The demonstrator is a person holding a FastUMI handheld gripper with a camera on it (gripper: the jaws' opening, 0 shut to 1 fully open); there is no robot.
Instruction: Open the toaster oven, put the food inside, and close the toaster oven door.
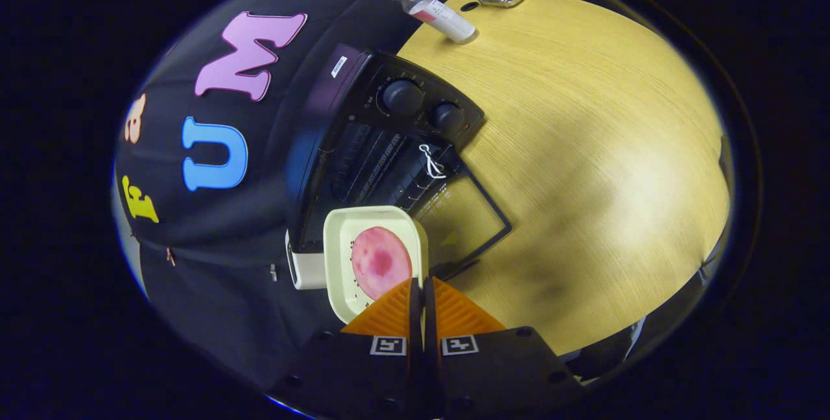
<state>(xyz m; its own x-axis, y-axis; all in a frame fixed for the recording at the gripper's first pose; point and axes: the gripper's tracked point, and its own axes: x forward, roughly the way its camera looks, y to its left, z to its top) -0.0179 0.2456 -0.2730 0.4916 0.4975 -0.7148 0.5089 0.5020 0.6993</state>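
The gripper [423, 290], rolled sideways, holds its jaws clamped on the rim of the tray [337, 258] carrying the food [380, 262]. The toaster oven [389, 148] stands open at 12 o'clock just beyond on the table [583, 148].

Gripper cam, tilted, close over toaster oven [389, 167] (door open).
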